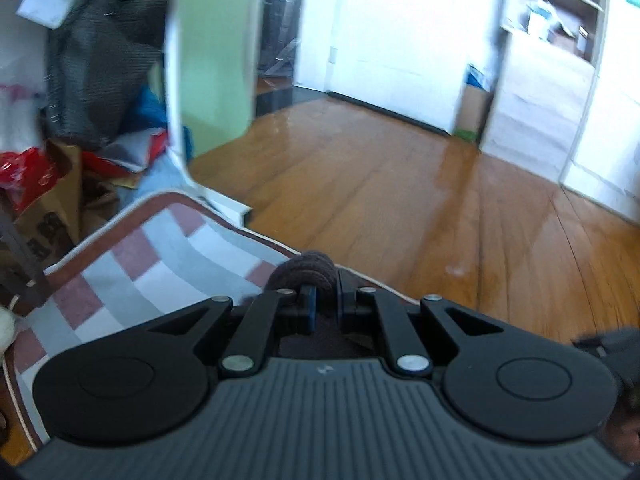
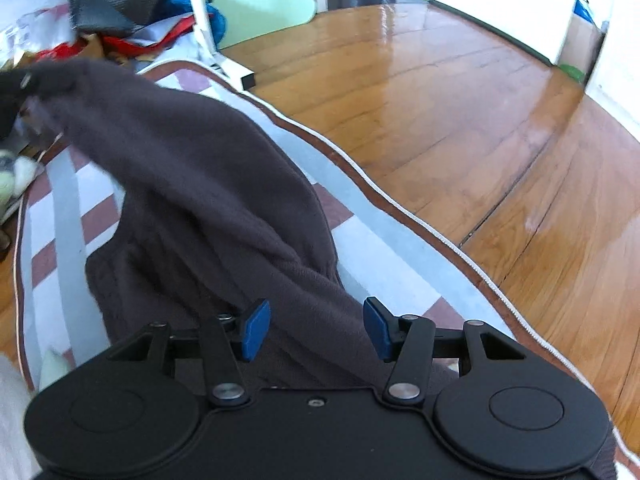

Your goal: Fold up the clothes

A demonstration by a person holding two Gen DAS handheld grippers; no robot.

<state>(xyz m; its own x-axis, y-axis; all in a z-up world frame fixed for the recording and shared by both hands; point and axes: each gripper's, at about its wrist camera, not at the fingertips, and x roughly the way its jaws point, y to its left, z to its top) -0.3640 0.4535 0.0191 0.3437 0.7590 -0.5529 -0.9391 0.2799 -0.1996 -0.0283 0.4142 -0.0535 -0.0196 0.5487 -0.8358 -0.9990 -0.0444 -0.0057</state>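
A checked mat [image 2: 72, 216] lies below both grippers, wood floor [image 2: 460, 120] beyond. One brown garment [image 2: 192, 184]: the left gripper [image 1: 322, 304] pinches it; the right gripper [image 2: 316, 328] gapes around it.

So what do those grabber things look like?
Both grippers, left and right, are black, with two round discs, silver rivets and thin linkage bars. The fingers carry blue pads. The left one's body is ribbed grey with a tiny logo.
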